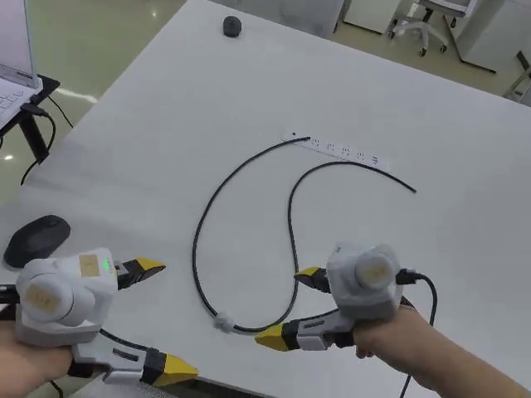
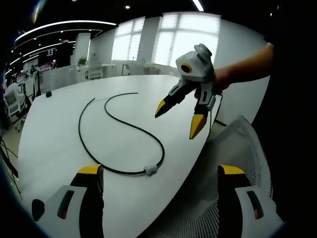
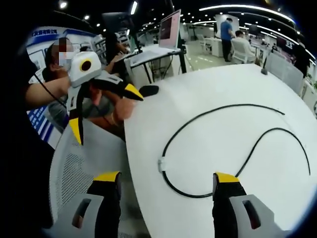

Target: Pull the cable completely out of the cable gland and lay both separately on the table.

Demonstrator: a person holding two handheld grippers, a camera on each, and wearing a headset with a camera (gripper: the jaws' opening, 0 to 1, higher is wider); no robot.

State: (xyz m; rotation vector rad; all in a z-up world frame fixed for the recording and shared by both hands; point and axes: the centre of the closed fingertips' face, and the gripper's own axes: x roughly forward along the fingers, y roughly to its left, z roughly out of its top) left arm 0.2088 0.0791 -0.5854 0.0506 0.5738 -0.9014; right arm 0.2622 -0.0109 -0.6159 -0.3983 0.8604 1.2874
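Note:
A long black cable (image 1: 196, 240) lies in loose curves on the white table (image 1: 166, 124). A small white cable gland (image 1: 222, 322) sits on it near the front edge, with cable running out of both sides. My left gripper (image 1: 164, 318) hovers open at the lower left, a little left of the gland. My right gripper (image 1: 289, 305) hovers open just right of it, above the cable's bend. Nothing lies between either pair of jaws. The left gripper view has the gland (image 2: 150, 170) ahead of its jaws. In the right gripper view the gland (image 3: 161, 163) and cable (image 3: 198, 116) lie on the table ahead.
A white power strip (image 1: 340, 151) lies at the cable's far end. A dark mouse (image 1: 37, 239) rests at the left edge, and a small dark round object (image 1: 232, 26) at the far end. A laptop (image 1: 12, 83) stands off-table left. The table's front edge is close below the grippers.

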